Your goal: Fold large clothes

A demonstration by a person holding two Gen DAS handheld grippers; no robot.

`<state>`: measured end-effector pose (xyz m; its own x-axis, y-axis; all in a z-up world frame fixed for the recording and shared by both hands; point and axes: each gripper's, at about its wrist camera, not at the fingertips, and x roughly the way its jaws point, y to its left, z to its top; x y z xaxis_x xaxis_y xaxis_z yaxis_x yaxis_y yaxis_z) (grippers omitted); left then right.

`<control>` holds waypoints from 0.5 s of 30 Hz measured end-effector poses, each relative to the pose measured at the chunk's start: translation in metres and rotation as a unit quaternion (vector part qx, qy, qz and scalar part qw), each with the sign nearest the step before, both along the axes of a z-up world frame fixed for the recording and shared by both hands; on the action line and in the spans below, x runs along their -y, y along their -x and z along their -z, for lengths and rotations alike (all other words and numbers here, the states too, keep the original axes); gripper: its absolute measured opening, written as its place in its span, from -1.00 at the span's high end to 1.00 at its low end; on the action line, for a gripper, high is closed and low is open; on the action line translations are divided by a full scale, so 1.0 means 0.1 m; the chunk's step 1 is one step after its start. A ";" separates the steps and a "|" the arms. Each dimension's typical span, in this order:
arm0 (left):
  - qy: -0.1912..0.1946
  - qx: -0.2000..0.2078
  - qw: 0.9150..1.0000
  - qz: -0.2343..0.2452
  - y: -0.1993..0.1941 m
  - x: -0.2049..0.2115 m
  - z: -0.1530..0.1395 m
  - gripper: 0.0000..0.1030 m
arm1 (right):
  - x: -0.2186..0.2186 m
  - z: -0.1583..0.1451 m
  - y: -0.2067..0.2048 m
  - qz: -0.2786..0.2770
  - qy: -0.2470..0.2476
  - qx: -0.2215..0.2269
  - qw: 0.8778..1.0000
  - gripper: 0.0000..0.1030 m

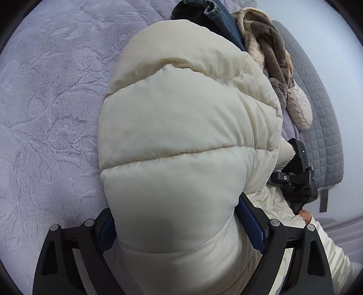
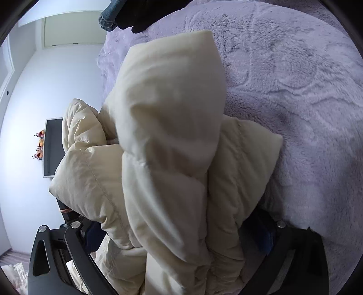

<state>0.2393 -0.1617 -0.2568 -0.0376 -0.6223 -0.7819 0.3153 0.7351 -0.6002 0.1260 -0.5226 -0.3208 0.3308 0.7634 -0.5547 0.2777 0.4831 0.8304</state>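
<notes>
Two views share one surface: a lilac plush bedspread embossed with a leafy pattern, filling the left of the left wrist view and the right of the right wrist view. A cream puffer jacket lies bundled on it, taking up the middle of both frames.

Only the left wrist view shows the heap at the upper right: dark denim, then a beige and brown fleece garment lying against a grey quilted mattress edge. It also shows the right gripper at the right edge, half buried in the jacket, with a fingertip of the person's hand just below it. Only the right wrist view shows the room: a pale wall, a white door at the upper left, and a dark framed panel with small orange ornaments beside it.

The left gripper stands wide, its blue pads on either side of a thick quilted fold; the pads look to be touching rather than pinching, though the bulge hides the contact. The right gripper's fingers sit spread around a bunched fold of the jacket, and whether they press on it I cannot tell.
</notes>
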 end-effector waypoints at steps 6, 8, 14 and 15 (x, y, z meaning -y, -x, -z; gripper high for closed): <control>-0.061 0.052 0.997 0.003 0.14 0.18 -0.14 -0.69 | -0.01 0.00 0.09 0.030 -0.016 -0.008 0.999 -0.33; -0.070 0.063 0.995 0.008 0.18 0.21 -0.19 -0.60 | -0.02 -0.04 0.13 0.037 -0.012 -0.007 0.999 0.00; -0.080 0.074 0.994 0.011 0.20 0.21 -0.43 -0.53 | -0.15 -0.24 0.22 0.045 -0.014 0.002 0.999 0.16; -0.081 0.077 0.994 0.011 0.21 0.19 -0.48 -0.53 | -0.17 -0.28 0.22 0.045 -0.016 0.003 0.999 0.16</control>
